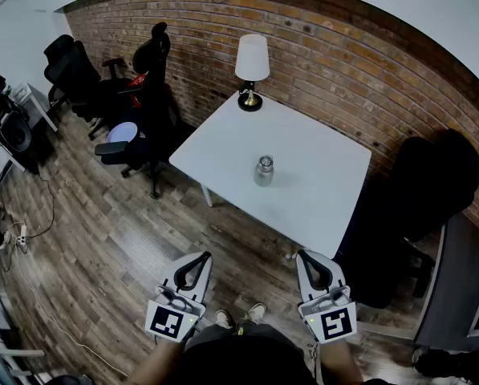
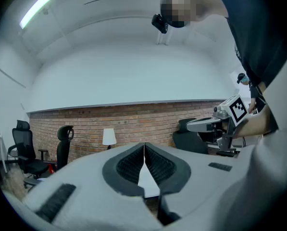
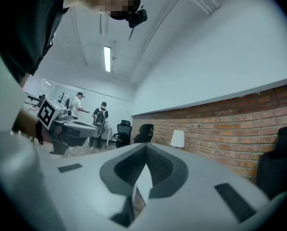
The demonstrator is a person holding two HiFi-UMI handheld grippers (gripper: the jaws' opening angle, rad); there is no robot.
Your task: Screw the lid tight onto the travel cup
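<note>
White table, 1 travel cup, 1 lamp, 2 closed grippers

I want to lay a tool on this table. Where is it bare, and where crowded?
Almost all of the white table is bare: the stretch between the travel cup and the near edge, and the right side. Only the far corner holds the lamp. An office chair crowds its left edge.

Left gripper jaws together, empty; lamp, brick wall beyond
</note>
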